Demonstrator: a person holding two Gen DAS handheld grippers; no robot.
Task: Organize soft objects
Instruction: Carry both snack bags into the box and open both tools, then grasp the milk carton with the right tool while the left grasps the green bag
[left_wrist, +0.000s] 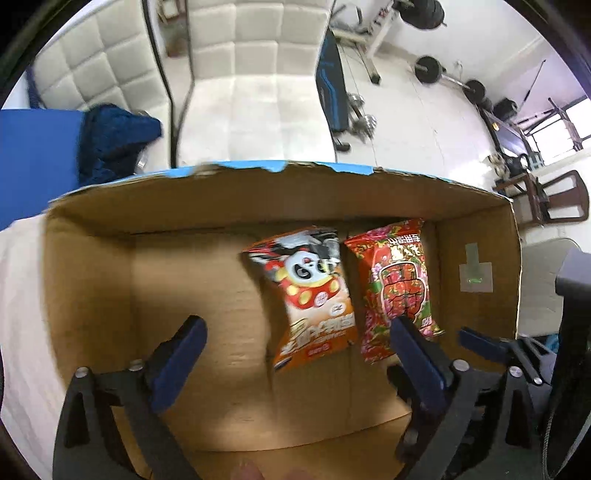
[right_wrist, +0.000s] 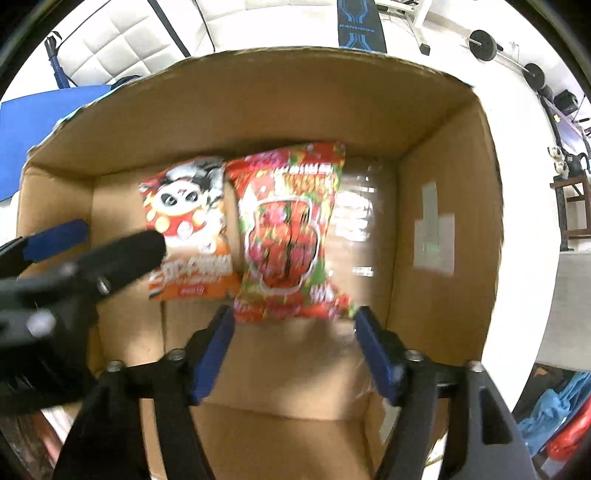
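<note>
Two soft snack bags lie side by side on the floor of an open cardboard box (left_wrist: 88, 258) (right_wrist: 443, 122). The orange panda bag (left_wrist: 314, 295) (right_wrist: 188, 225) is on the left, the red flowery bag (left_wrist: 397, 284) (right_wrist: 288, 236) on the right. My left gripper (left_wrist: 295, 332) is open above the box, its jaws either side of the panda bag's near end, empty. My right gripper (right_wrist: 295, 325) is open just behind the red bag's near edge, empty. The left gripper also shows at the left of the right wrist view (right_wrist: 92, 243). A right gripper finger (left_wrist: 480, 339) shows in the left wrist view.
The box stands on a pale surface next to a blue mat (left_wrist: 33, 162) with a dark blue knitted cloth (left_wrist: 114, 144). A white quilted chair (left_wrist: 258, 92) stands behind the box. Gym weights (left_wrist: 428, 68) and wooden chairs (left_wrist: 550, 199) are farther back.
</note>
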